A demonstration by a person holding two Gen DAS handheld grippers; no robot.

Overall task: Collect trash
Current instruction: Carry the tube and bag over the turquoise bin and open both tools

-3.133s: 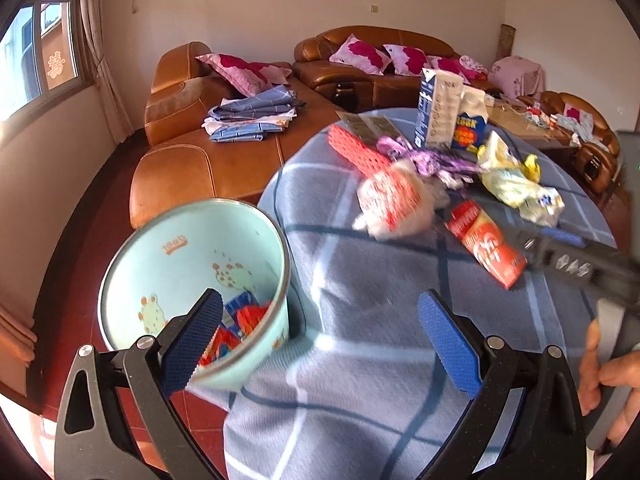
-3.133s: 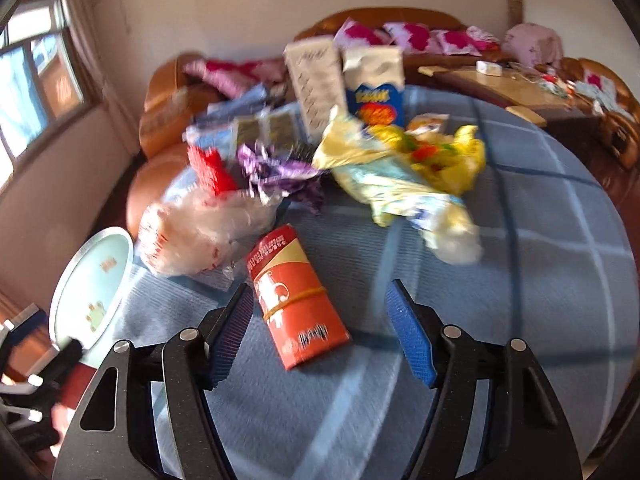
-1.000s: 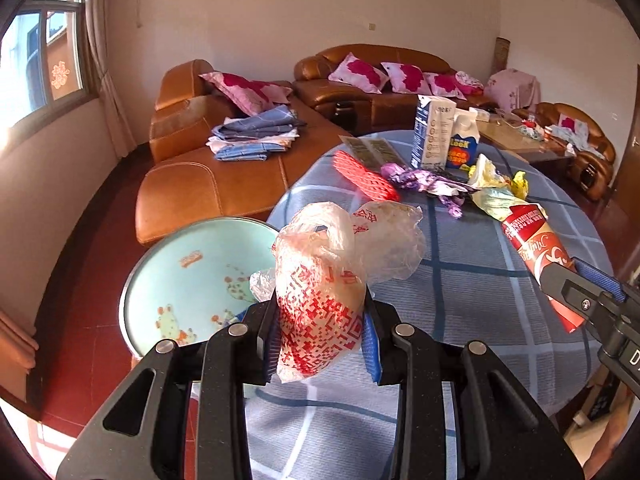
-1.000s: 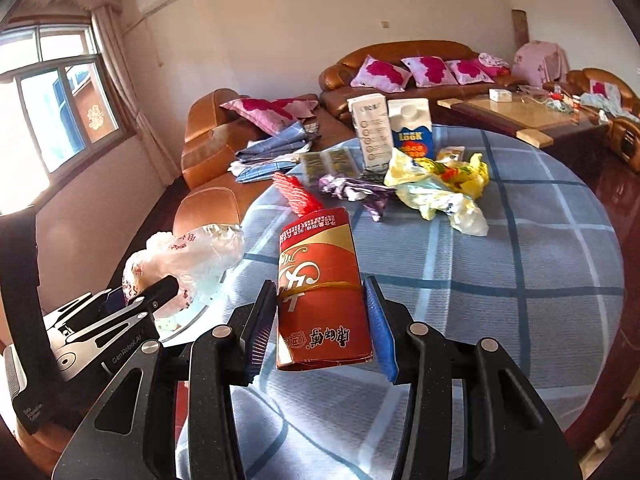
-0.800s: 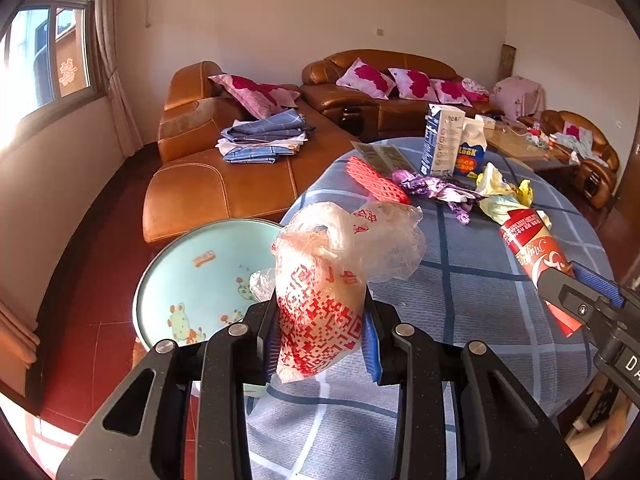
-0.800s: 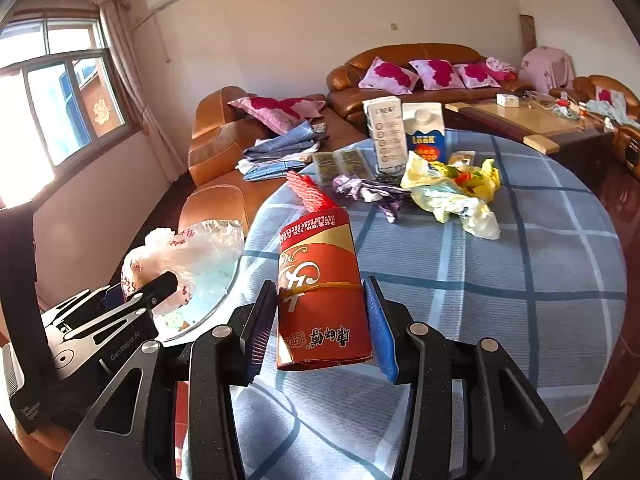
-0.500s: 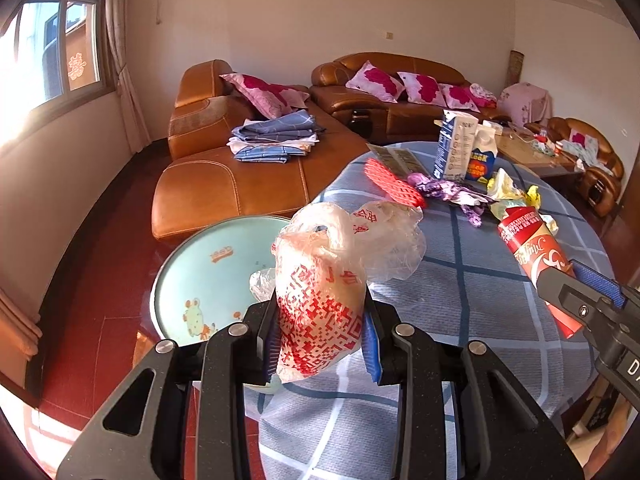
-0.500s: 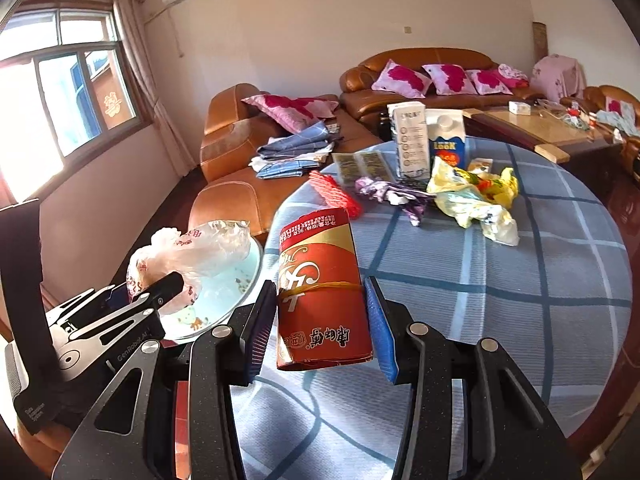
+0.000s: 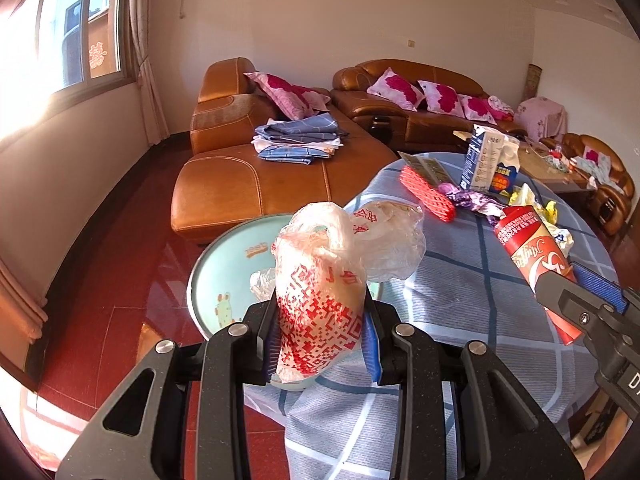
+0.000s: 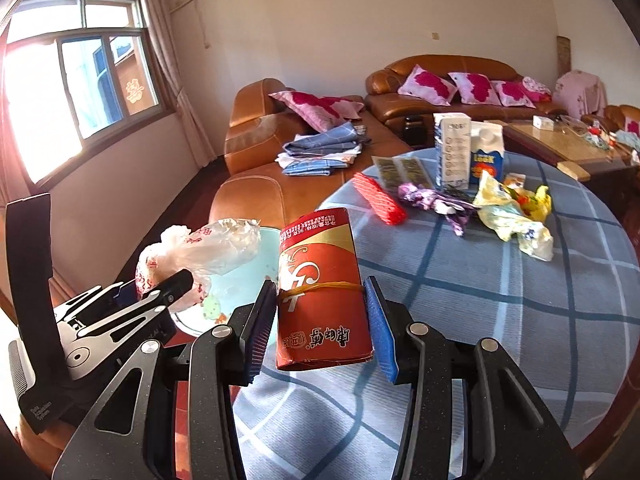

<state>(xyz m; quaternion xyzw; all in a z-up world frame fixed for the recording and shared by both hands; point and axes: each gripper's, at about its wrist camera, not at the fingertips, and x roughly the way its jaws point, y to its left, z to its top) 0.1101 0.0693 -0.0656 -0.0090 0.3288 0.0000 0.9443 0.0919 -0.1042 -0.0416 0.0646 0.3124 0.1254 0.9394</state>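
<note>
My left gripper [image 9: 322,336] is shut on a crumpled clear plastic bag with red print [image 9: 320,300], held above the light blue trash bin [image 9: 228,264] beside the table. My right gripper [image 10: 320,320] is shut on a flattened red and gold carton [image 10: 320,280], held over the table's left edge. The carton also shows in the left wrist view [image 9: 532,252], and the bag in the right wrist view [image 10: 200,252]. The bin's rim [image 10: 244,280] shows behind the carton.
On the blue checked tablecloth [image 10: 480,300] lie a red mesh sleeve [image 10: 380,200], a purple wrapper [image 10: 436,200], yellow bags [image 10: 512,212] and two upright cartons [image 10: 468,152]. Orange leather sofas [image 9: 256,184] stand behind, with folded cloths.
Both grippers closed on their items, lifted them off the table and drew back. Over the last second the view has pulled further back and left; the bin looks smaller.
</note>
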